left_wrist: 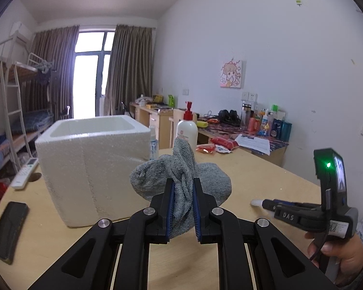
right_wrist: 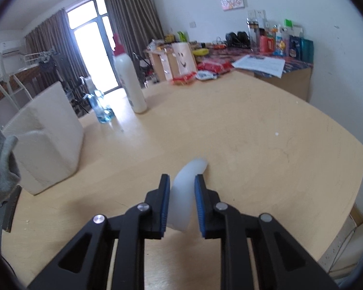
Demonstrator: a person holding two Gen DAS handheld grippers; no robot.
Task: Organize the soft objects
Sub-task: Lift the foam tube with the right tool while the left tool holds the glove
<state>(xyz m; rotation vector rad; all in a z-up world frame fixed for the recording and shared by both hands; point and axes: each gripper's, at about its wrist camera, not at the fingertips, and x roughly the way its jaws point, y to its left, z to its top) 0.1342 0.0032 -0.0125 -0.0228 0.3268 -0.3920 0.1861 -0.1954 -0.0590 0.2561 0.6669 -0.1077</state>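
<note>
My left gripper is shut on a grey sock and holds it above the wooden table, just right of a white foam box. The sock also shows at the left edge of the right wrist view. My right gripper is shut on a soft white curved object, held above the table. In the left wrist view the right gripper is at the right, with the white object's tip sticking out. The foam box shows blurred in the right wrist view.
A white lotion bottle with a red pump and a small clear water bottle stand behind the box. A remote control and a black case lie at the left. Red snack packs lie at the far edge. A cluttered desk stands beyond.
</note>
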